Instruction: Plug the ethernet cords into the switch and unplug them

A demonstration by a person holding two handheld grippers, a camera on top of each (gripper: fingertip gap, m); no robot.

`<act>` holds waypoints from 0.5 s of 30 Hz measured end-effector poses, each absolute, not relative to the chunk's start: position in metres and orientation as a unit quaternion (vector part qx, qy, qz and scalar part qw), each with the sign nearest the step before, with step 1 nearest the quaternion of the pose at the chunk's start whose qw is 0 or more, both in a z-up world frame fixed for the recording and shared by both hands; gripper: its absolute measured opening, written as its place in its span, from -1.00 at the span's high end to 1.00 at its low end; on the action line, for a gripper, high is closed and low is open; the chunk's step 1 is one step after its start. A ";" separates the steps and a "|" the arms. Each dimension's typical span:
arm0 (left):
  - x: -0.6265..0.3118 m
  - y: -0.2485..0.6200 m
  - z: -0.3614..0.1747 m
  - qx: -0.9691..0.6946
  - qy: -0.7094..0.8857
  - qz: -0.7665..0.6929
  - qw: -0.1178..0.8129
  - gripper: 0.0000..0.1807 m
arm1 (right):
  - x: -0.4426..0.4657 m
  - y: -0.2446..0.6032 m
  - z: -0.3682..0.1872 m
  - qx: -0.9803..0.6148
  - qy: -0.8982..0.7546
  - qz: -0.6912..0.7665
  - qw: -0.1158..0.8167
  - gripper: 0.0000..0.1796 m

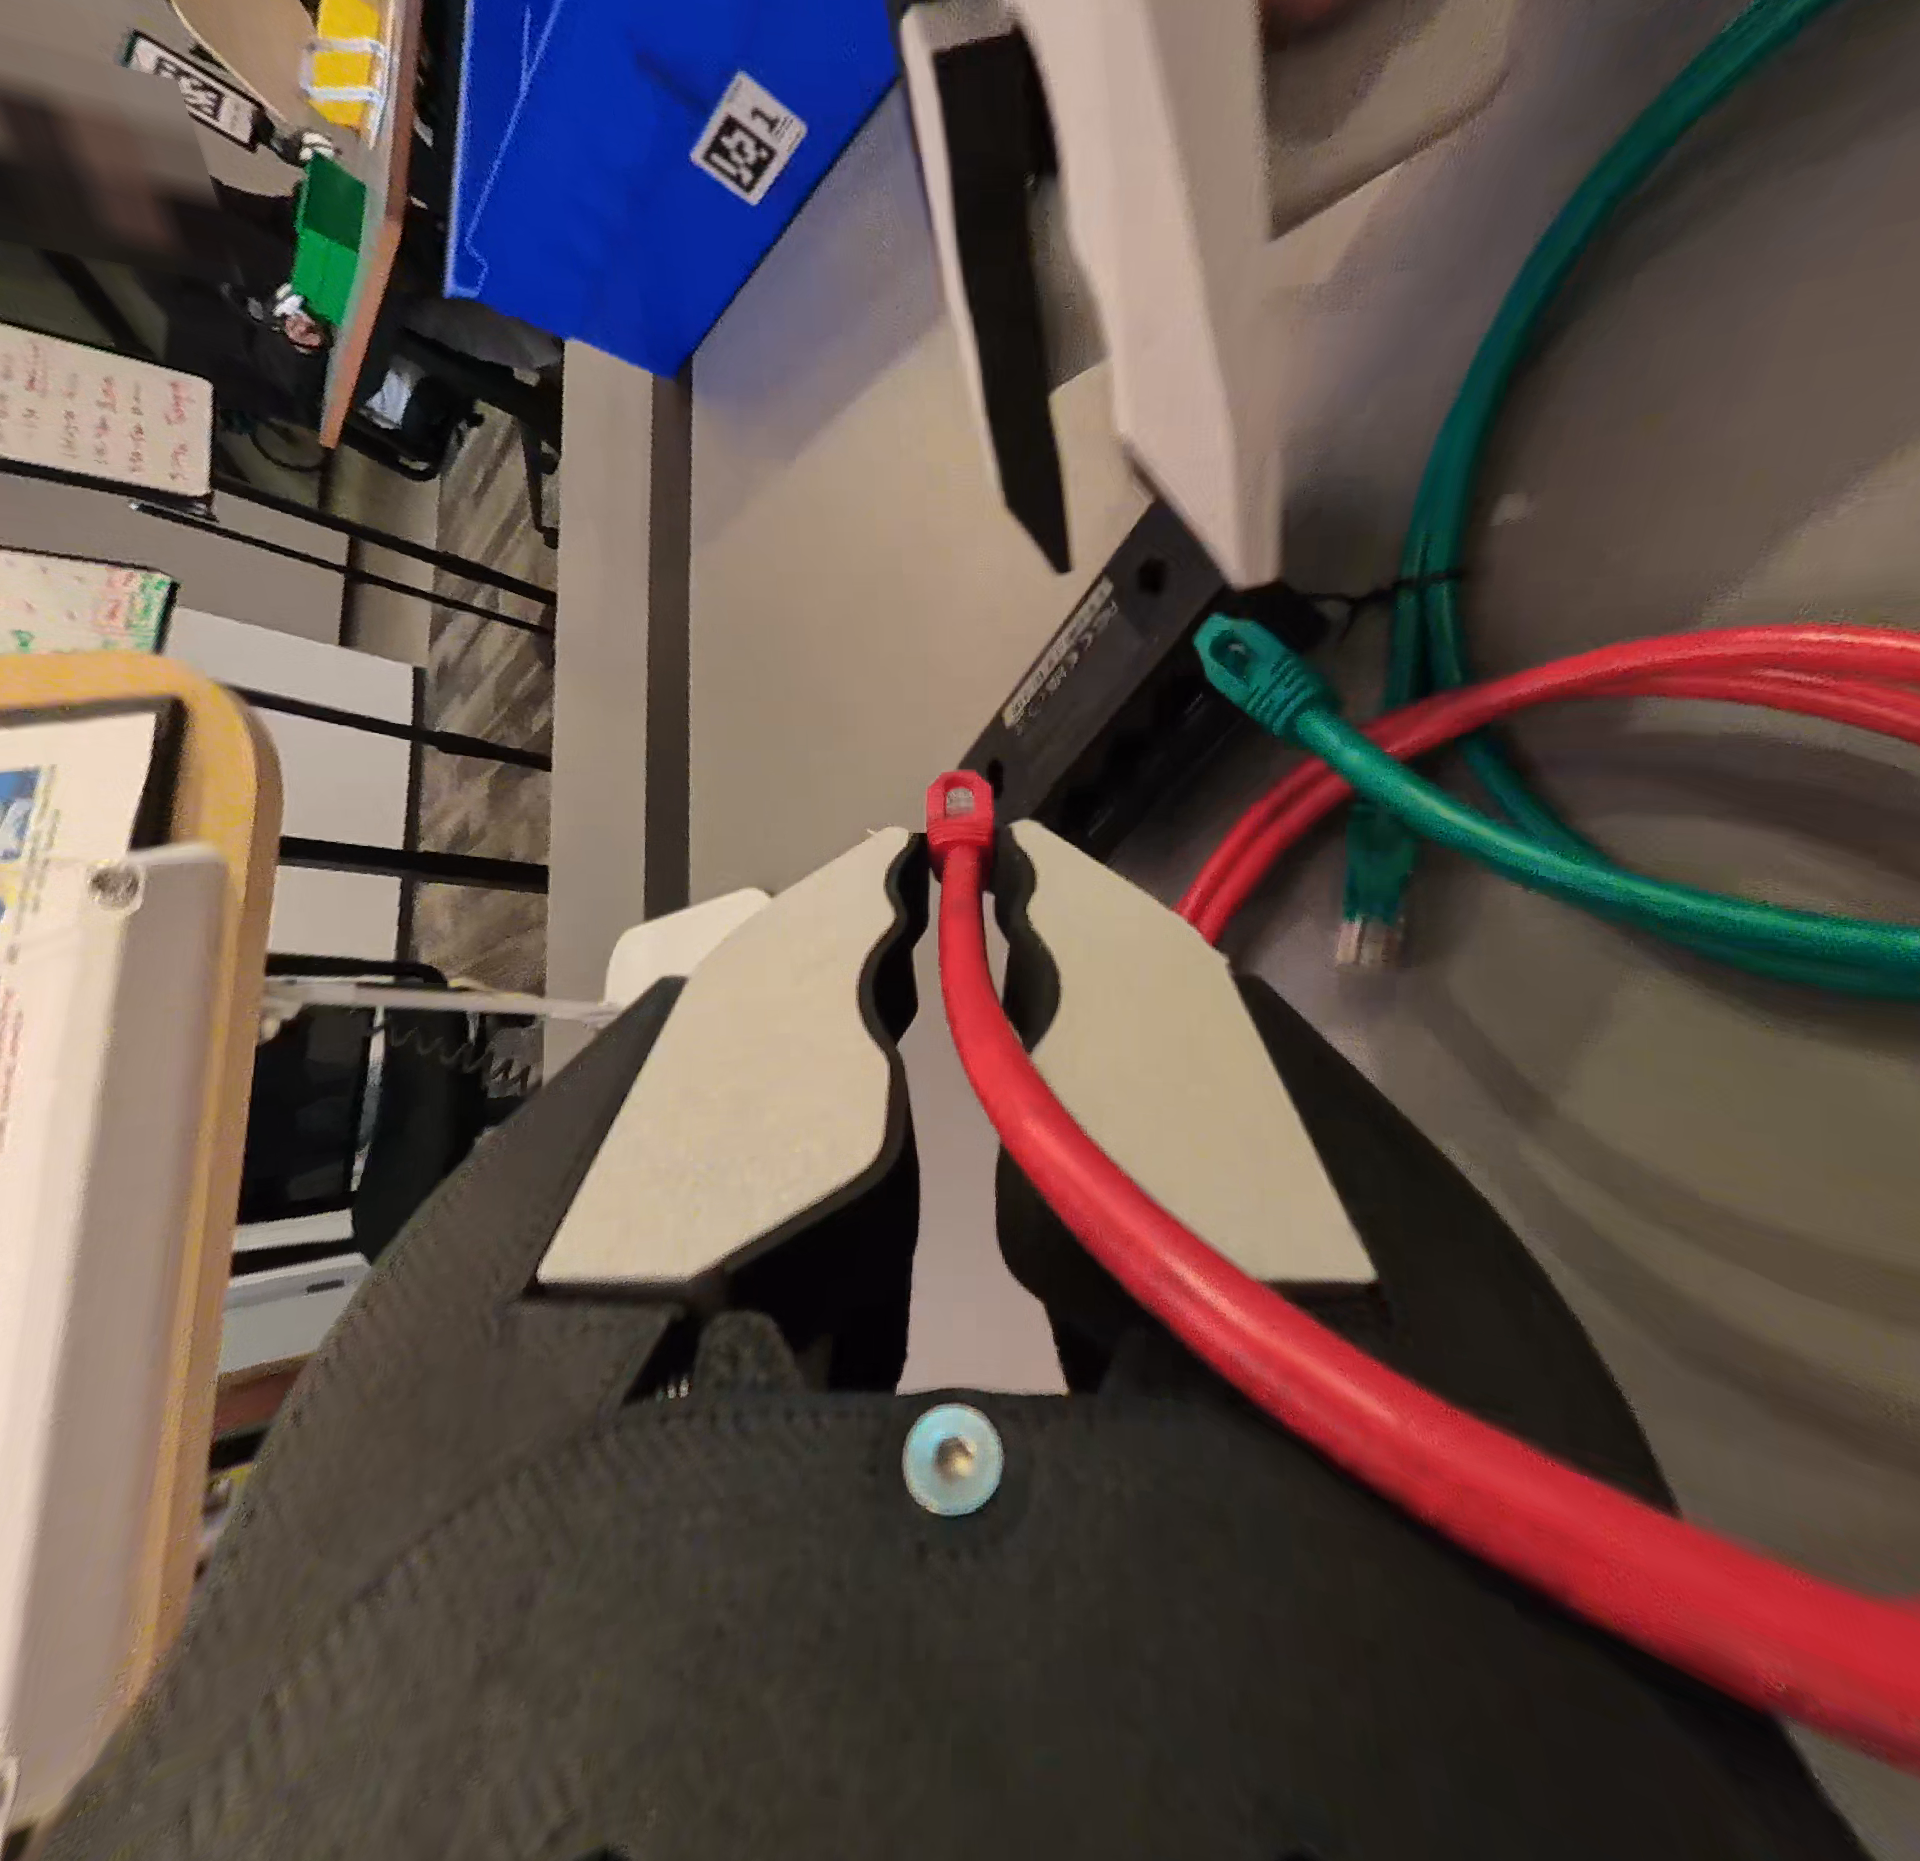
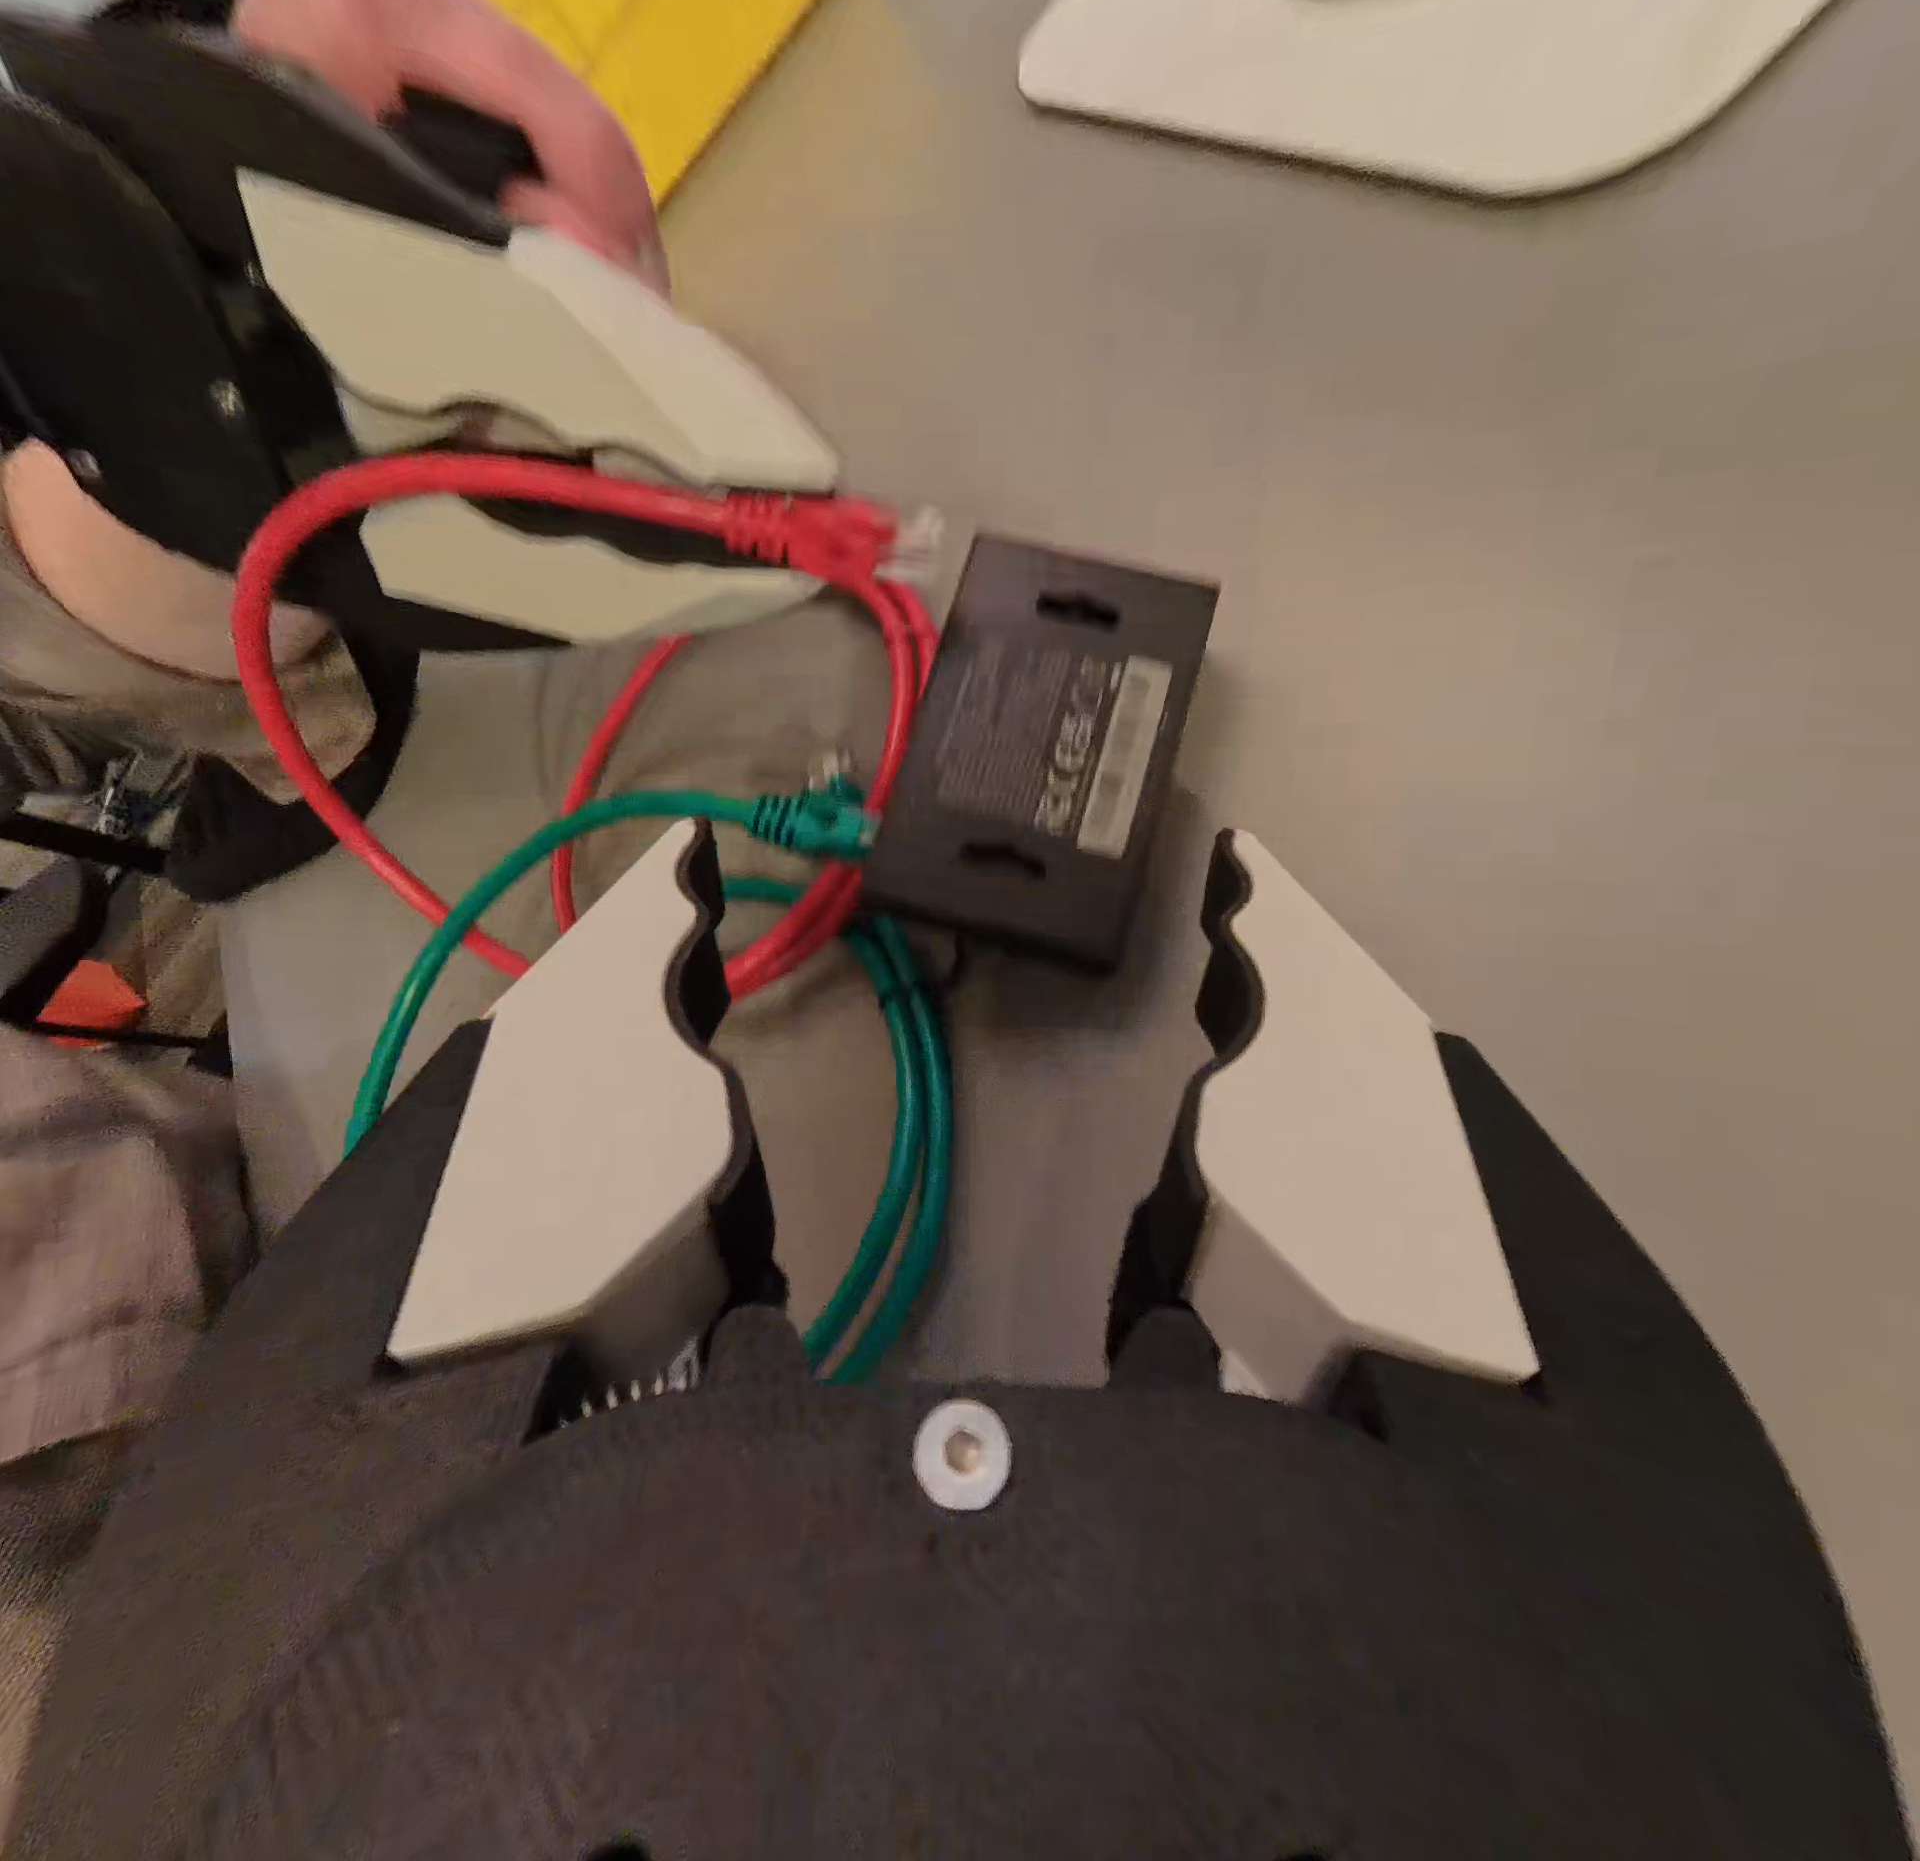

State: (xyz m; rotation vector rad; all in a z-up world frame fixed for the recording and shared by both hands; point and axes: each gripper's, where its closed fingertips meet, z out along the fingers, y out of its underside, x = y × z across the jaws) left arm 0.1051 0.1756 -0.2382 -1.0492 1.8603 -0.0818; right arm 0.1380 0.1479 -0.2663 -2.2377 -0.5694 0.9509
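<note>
My left gripper point(image 1: 961, 840) is shut on a red ethernet cord point(image 1: 1039, 1084) just behind its plug point(image 1: 958, 803). The plug points at the near corner of the black switch point(image 1: 1101, 689). In the right wrist view the left gripper point(image 2: 821, 533) holds the red plug point(image 2: 842, 542) just off the switch's point(image 2: 1039, 751) far left corner, apart from it. The switch lies label side up. A green cord's plug point(image 2: 816, 824) sits against the switch's left side; whether it is seated I cannot tell. My right gripper point(image 2: 964, 840) is open and empty, hovering over the switch's near end.
The green cord point(image 2: 904, 1136) and the red cord loop together on the grey table point(image 2: 1455, 564) left of the switch. A second green plug point(image 1: 1371, 907) lies loose. A white flat base point(image 2: 1455, 66) and a yellow sheet point(image 2: 665, 35) lie at the back. A blue box point(image 1: 623, 149) stands beyond. The gap from one gripper's tips to the other's is roughly 6 cm.
</note>
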 end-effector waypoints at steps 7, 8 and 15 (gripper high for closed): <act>0.116 0.183 -0.256 -0.460 0.771 -0.065 0.435 0.87 | 0.142 0.112 -0.278 -0.866 -0.193 0.378 0.264 0.15; 0.115 0.184 -0.257 -0.469 0.766 -0.067 0.435 0.87 | 0.137 0.111 -0.280 -0.862 -0.188 0.395 0.254 0.16; 0.094 0.191 -0.265 -0.540 0.696 -0.117 0.459 0.87 | 0.120 0.125 -0.281 -0.850 -0.172 0.426 0.256 0.24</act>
